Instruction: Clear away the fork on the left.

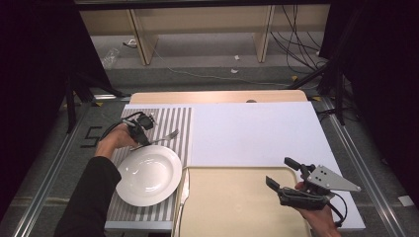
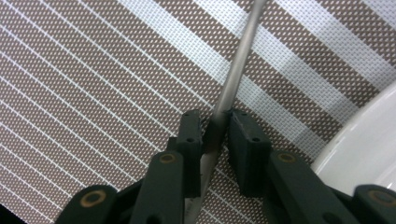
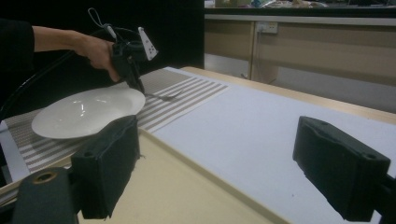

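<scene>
My left gripper (image 2: 214, 122) pinching fork (image 1: 165, 138) by handle, low over striped placemat (image 1: 180, 118) just beyond white plate (image 1: 148, 174), grip near handle end for clean lift. My right gripper (image 1: 280, 174) spread, empty, waiting over beige tray (image 1: 232, 207) beside plate. Fork tines cut off in left gripper view; knife (image 1: 184, 190) at plate's edge hard to make out.

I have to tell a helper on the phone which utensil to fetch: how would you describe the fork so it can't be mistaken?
Find the striped placemat at the left of the table. Just beyond the white plate on it lies the fork, handle between the jaws of the left gripper, prongs pointing away to the right. Unlike the knife by the tan tray, it lies beyond the plate and has prongs.
</scene>
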{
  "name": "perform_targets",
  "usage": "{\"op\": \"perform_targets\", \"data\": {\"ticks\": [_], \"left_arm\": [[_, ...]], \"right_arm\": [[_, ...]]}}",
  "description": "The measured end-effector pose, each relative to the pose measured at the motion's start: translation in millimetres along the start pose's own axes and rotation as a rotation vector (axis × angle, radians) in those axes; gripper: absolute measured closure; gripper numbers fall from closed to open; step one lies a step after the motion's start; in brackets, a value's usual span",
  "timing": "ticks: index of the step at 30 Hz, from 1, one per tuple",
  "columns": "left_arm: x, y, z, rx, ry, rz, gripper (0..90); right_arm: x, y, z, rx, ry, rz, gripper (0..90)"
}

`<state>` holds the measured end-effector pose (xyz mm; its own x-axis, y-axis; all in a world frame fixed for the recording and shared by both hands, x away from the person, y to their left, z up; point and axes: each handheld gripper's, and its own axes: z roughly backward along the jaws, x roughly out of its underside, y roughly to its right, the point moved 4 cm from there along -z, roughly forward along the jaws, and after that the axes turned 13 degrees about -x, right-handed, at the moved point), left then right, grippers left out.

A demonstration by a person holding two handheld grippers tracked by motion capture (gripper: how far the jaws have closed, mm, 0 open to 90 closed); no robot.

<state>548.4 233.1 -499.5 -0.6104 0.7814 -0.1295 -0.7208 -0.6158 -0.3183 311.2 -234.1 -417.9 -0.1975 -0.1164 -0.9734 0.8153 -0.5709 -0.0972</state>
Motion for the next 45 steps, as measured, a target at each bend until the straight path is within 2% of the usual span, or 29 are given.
{"op": "perform_targets", "data": {"ticks": [3,7,15,17,22,25,36,41,43,45], "left_arm": [[0.4,1.2,0.5,0.005,0.007,-0.018,78.0],[0.5,1.7,0.8,0.005,0.009,-0.014,80.6],[-0.3,0.3,0.8,0.011,-0.003,0.026,81.3],[-0.9,0.5,1.9,-0.006,-0.003,0.015,81.4],[-2.7,-1.7,8.7,-0.009,0.019,0.046,81.4],[-3.4,-4.3,14.1,-0.017,0.047,0.08,81.4],[-2.9,-16.3,39.8,-0.005,0.147,0.216,81.4],[-3.5,-19.9,58.5,0.011,0.225,0.314,81.4],[-4.1,-20.2,68.3,0.046,0.279,0.38,81.4],[-4.5,-17.6,75.4,0.04,0.297,0.388,81.4]], "right_arm": [[-0.1,0.0,0.2,0.0,0.002,-0.002,15.5],[0.0,0.1,0.3,-0.001,0.002,-0.002,15.5],[-0.1,0.0,0.2,0.0,0.0,0.0,15.5],[0.0,0.4,0.1,0.0,0.001,-0.002,15.5],[0.1,0.5,0.5,0.003,-0.001,-0.002,15.5],[0.0,-0.1,0.0,0.002,0.0,0.002,15.5],[0.3,0.4,-0.3,0.002,-0.001,0.001,15.5],[0.4,0.6,-0.3,0.002,-0.003,0.001,15.5],[0.3,0.6,-0.3,0.002,-0.001,0.001,15.5],[0.3,0.5,-0.4,0.002,-0.002,-0.001,15.5]]}}
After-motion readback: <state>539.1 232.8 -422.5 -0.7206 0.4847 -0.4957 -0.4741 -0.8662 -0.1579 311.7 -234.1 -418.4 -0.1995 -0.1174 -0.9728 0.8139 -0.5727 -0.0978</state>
